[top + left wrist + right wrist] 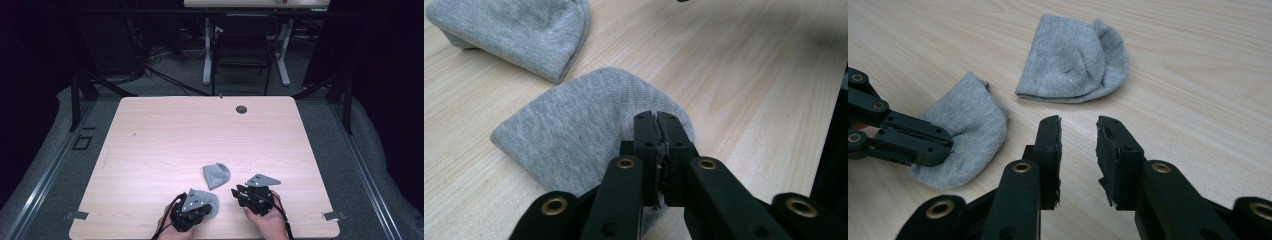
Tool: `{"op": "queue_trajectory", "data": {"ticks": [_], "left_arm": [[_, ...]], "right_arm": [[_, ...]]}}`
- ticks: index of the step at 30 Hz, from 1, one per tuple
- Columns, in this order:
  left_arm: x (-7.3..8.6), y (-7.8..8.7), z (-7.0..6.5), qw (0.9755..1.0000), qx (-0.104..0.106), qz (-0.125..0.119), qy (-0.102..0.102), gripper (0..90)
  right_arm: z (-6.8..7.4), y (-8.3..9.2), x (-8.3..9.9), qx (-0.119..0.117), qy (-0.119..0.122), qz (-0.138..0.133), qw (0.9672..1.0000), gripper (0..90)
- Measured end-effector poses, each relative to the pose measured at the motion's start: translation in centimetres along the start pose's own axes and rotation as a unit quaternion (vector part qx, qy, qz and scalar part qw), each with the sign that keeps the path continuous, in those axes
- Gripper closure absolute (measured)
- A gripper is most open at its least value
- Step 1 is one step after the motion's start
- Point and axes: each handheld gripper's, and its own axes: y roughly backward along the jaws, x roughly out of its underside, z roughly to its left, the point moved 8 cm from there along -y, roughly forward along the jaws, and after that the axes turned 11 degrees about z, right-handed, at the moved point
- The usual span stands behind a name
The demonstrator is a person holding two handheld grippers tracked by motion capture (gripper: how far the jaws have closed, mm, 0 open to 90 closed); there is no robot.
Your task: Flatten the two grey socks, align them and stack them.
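Two folded grey socks lie on the light wooden table (165,135). The far sock (216,175) (524,30) (1073,60) rests free near the middle front. The near sock (215,207) (574,130) (973,130) lies by the front edge, and my left gripper (205,206) (657,120) (945,145) is shut on its edge, the cloth puckered around the tips. My right gripper (238,194) (1078,150) hovers to the right of both socks, open, with only bare table between its jaws.
A small dark round hole (241,109) sits near the table's far edge. Metal brackets mark the front corners (76,215) (334,216). Beyond the table stand a dark chair (242,50) and white desk legs (207,50).
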Motion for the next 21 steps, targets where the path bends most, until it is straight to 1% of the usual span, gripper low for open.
{"op": "queue_trajectory", "data": {"ticks": [2,5,6,7,9,10,12,14,15,17,18,20,21], "left_arm": [[-0.04,-0.02,0.01,1.0,-0.003,0.0,-0.001,90.0],[-0.06,0.05,0.02,1.0,0.005,0.001,0.004,89.7],[-0.05,0.12,0.01,0.9999,0.012,0.001,0.007,87.5],[-0.04,0.14,-0.05,0.9998,0.017,0.0,0.008,82.1],[0.02,0.14,-0.26,0.9996,0.028,-0.001,0.005,74.7],[0.04,0.12,-0.27,0.9997,0.026,-0.002,0.003,73.1],[0.08,-0.03,-0.33,0.9997,0.023,-0.007,0.004,73.2],[0.12,-0.09,-0.38,0.9998,0.018,-0.006,-0.001,73.4],[0.13,-0.13,-0.44,0.9999,0.011,-0.007,-0.005,73.6],[0.18,-0.26,-0.64,0.9997,-0.006,-0.01,-0.022,73.9],[0.17,-0.34,-0.75,0.9995,-0.014,-0.011,-0.027,74.1],[0.18,-0.41,-0.86,0.9992,-0.022,-0.011,-0.031,75.1],[0.18,-0.43,-0.84,0.9992,-0.023,-0.011,-0.031,75.9]], "right_arm": [[0.05,-0.04,-0.02,0.001,-0.001,-0.001,1.0,71.1],[0.02,-0.03,-0.01,0.0,0.0,-0.002,1.0,71.1],[0.0,-0.01,0.0,0.0,0.0,-0.001,1.0,71.1],[-0.01,0.0,0.0,0.0,-0.001,-0.001,1.0,71.1],[-0.06,0.02,0.02,0.001,0.0,-0.001,1.0,71.1],[-0.02,0.0,-0.02,-0.001,-0.003,-0.003,1.0,71.1],[-0.01,0.06,0.01,-0.001,0.0,-0.002,1.0,71.1],[0.02,0.06,0.0,-0.001,0.0,-0.002,1.0,71.1],[0.03,0.05,-0.01,-0.002,0.0,-0.002,1.0,71.1],[0.04,0.02,0.01,-0.001,0.001,-0.001,1.0,71.1],[0.05,-0.01,0.0,-0.001,0.0,-0.002,1.0,71.1],[0.06,-0.04,0.02,-0.001,0.0,-0.001,1.0,71.1],[0.06,-0.06,0.02,-0.001,-0.001,-0.001,1.0,71.1]]}}
